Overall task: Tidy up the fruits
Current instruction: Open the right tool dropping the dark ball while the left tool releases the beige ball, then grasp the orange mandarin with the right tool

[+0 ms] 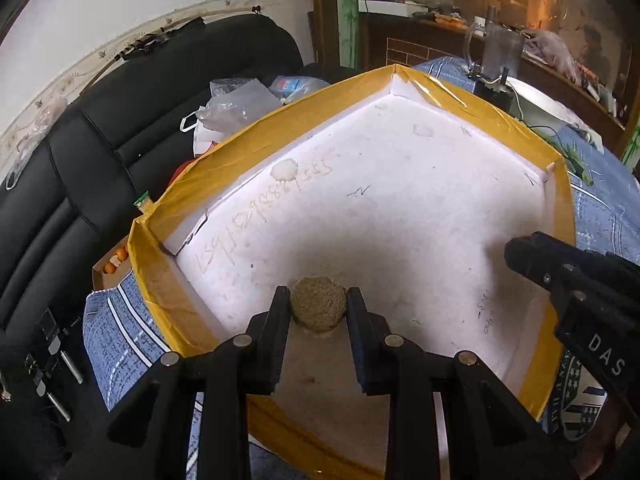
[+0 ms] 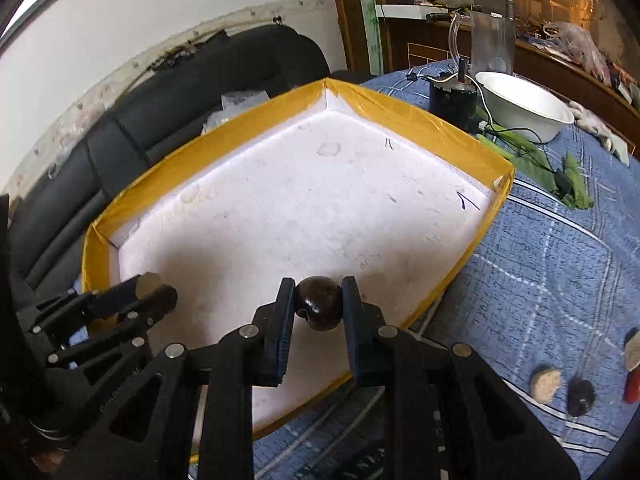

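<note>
Gripping a rough tan fruit (image 1: 318, 310) between both fingers, the left gripper (image 1: 319, 312) hangs over the near end of the white foam tray (image 1: 400, 200) with yellow-taped walls; its jaws are narrowed onto the fruit; the right gripper (image 2: 319, 308) likewise pinches a glossy dark brown fruit (image 2: 319, 308) above the tray's near edge, jaws closed onto it; the tray floor is bare; on the blue patterned cloth (image 2: 540, 280) to the right lie a tan piece (image 2: 545, 385) and a dark fruit (image 2: 581, 396); a white bowl (image 2: 524, 108) sits beyond.
</note>
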Motion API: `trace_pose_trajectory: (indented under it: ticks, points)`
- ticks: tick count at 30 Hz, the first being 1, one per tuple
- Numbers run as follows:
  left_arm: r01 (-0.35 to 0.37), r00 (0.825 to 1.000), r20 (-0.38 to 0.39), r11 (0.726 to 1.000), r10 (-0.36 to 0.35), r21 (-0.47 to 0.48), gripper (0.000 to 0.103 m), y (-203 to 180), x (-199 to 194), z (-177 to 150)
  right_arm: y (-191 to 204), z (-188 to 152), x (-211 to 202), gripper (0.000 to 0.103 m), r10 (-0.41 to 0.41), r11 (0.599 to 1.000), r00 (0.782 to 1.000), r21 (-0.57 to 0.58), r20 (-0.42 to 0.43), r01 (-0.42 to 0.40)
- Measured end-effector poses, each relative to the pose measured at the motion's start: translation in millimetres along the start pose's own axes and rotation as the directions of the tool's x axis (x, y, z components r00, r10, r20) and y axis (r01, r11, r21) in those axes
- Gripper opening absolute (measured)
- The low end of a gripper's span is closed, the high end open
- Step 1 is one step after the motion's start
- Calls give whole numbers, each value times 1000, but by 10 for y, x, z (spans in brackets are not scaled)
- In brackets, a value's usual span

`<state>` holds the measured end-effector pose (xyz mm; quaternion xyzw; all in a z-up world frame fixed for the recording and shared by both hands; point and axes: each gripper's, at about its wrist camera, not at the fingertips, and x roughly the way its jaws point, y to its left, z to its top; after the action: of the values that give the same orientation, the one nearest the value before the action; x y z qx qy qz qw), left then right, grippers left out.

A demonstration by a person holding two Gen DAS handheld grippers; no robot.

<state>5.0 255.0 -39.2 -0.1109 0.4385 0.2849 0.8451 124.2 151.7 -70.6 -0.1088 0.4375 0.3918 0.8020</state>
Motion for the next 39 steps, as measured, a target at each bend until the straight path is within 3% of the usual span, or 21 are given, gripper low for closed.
trace_pose_trajectory:
  ticks: [11,13,14,15,16,18,19,25,28,33,36,39]
  points:
    - [34,999,-24,999,-33,27,28,-174,-189,-233,-78,-162,-218,24,-32,999,999,-13,-12,32]
    - [51,998,-27,999,-51,13,31,-158,-198,-210,-112,-151,-250,27,-36,999,999,10,14,36]
    - [58,998,-26,998,-57,3,38,-138,-207,-198,-135,-139,-263,29,-48,999,998,22,28,47]
    - [63,998,-19,998,-63,-5,49,-122,-223,-186,-163,-121,-276,38,-58,998,997,36,40,57]
    - [68,998,-5,998,-68,-12,56,-102,-257,-167,-175,-101,-292,54,-59,997,997,45,58,56]
    - [70,997,24,997,-69,-37,82,-55,-328,-163,-185,-78,-353,73,-66,997,993,56,93,61]
    - [63,997,51,996,-60,-64,82,1,-374,-159,-177,-67,-410,82,-90,995,989,57,119,84]
    - [100,988,135,968,-70,-228,83,290,-500,-154,-308,-114,-726,86,-128,990,971,88,200,112]
    - [121,984,160,962,-84,-244,84,284,-544,-180,-536,-260,-1021,86,-173,980,955,137,241,143]
    - [217,962,201,963,-185,-156,85,-2,-682,-230,-1025,-662,-1518,94,-259,945,927,269,270,186]
    - [270,941,224,962,-252,-50,86,-298,-795,-290,-1426,-1072,-1883,94,-347,895,907,372,240,244]
    - [338,910,228,938,-346,71,87,-632,-876,-370,-1783,-1469,-2202,94,-434,835,879,455,199,310]
